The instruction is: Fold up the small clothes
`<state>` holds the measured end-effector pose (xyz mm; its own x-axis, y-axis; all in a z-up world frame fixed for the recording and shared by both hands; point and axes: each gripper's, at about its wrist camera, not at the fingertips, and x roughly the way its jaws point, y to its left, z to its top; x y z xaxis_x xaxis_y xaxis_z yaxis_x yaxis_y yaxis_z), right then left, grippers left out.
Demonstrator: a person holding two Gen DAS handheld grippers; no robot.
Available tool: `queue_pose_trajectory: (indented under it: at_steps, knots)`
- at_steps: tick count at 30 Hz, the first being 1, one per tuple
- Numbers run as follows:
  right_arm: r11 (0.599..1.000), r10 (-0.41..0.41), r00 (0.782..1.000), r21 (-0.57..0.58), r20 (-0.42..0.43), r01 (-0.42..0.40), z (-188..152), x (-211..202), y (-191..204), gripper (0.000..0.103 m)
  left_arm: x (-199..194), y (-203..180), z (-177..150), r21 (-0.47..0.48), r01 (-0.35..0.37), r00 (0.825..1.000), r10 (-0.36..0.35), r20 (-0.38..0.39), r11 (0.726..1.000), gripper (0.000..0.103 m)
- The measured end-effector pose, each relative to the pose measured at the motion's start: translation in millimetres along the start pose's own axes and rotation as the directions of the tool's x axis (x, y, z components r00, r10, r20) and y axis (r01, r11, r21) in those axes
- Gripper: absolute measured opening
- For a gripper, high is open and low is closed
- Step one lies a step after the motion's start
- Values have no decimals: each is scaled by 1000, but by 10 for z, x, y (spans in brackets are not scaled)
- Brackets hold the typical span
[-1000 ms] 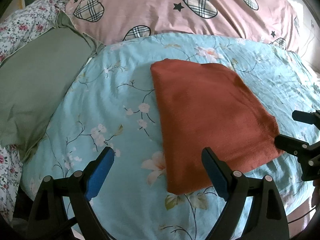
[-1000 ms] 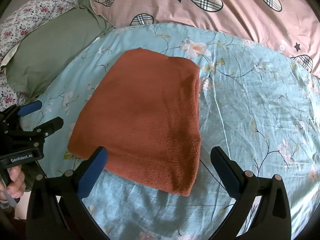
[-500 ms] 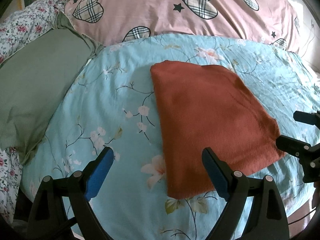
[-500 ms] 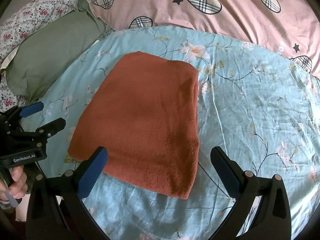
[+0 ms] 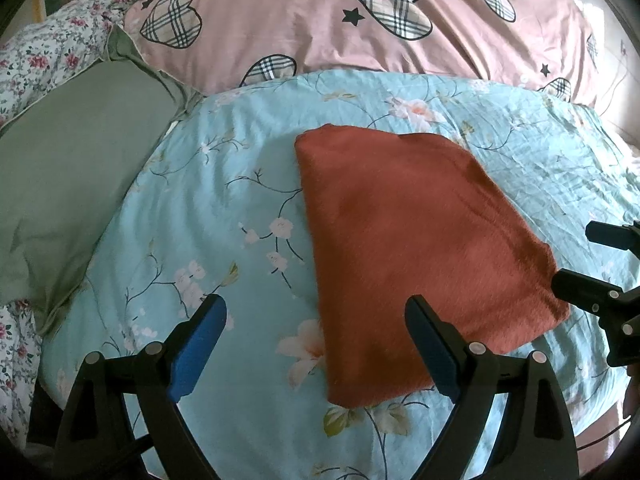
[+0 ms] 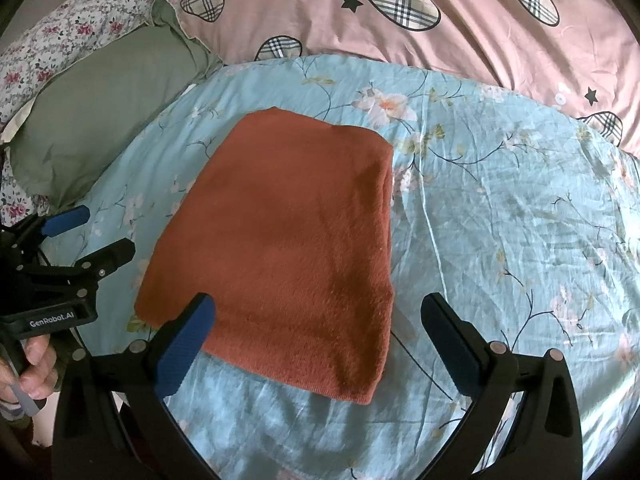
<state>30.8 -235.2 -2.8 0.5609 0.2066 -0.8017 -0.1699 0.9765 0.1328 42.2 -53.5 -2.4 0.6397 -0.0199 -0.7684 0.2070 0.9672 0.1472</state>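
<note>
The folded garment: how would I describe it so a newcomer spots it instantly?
Start at the light blue flowered bedspread below the pink quilt with checked hearts. Near its middle lies the folded garment, a flat rust-orange rectangle. It is the only plain, fuzzy, orange piece; the plain green pillow lies off to its left.

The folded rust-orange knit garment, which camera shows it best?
The right wrist view: the folded rust-orange knit garment lies centred with every edge clear. The left wrist view shows it off-centre, its near edge behind a finger.
</note>
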Motion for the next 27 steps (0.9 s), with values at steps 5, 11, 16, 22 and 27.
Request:
queue_pose_trajectory:
  at_steps: [5,11,16,22,27]
  knots:
    - [1000,-1,1000,2,3,1,24,5,-15,102,6,-9,17,0,3,1000,-3,0,1000,92]
    - [1000,0,1000,2,2,0,25,10,-21,102,4,-14,30,-2,5,1000,-5,3,1000,93]
    - [1000,1,1000,1,4,-1,38,9,-26,102,7,-16,37,-3,4,1000,-4,5,1000,93]
    - [1000,-1,1000,5,3,1,69,36,-57,102,11,-16,44,-3,7,1000,-7,4,1000,93]
    - [1000,2,1000,6,1,-2,89,56,-88,102,53,-14,72,1,10,1000,-10,1,1000,93]
